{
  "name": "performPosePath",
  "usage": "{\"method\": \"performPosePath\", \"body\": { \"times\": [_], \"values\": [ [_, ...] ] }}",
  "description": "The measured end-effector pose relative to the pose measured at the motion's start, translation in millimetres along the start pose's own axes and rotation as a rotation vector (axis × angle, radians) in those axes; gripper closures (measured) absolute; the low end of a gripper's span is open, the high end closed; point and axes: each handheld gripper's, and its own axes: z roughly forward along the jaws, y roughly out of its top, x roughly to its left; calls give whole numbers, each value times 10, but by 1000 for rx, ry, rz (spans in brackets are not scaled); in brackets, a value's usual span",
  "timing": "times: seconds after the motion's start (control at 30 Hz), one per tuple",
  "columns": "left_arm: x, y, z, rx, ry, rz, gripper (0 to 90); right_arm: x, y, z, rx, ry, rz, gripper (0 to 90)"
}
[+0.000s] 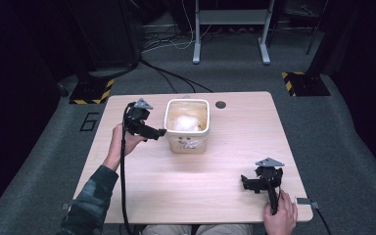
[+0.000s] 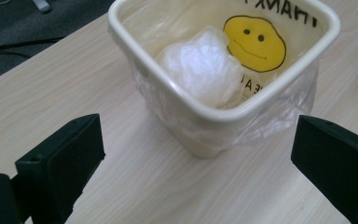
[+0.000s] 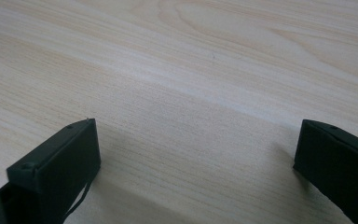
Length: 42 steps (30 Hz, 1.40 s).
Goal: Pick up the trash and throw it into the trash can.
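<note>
A cream square bin lined with a clear plastic bag stands on the wooden table, back of centre. Inside it lies a crumpled white plastic wad. My left gripper hovers just left of the bin, open, its jaws pointing at the bin's side. In the left gripper view the bin sits between and beyond the wide jaws of the left gripper, with the wad and a yellow smiley face printed on the liner. My right gripper rests open near the front right, holding nothing; the right gripper is over bare wood.
A round cable hole sits near the table's back edge, right of the bin. Grey carpet surrounds the table, with black-and-yellow stand bases and a metal frame behind. A cable trails from the left gripper along the forearm.
</note>
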Motion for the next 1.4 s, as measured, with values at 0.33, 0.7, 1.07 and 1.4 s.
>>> {"method": "performPosePath", "body": {
  "times": [0.33,0.7,1.07,1.4],
  "values": [
    [128,-366,-59,18,32,-36,16,0,0,0,0,0,0,0],
    [246,-868,-84,27,71,-106,11,0,0,0,0,0,0,0],
    [387,-1426,-40,48,90,-210,9,1,-1,0,0,0,0,0],
    [441,-1964,132,48,116,-310,1,1,-1,-1,0,0,1,0]
  ]
}}
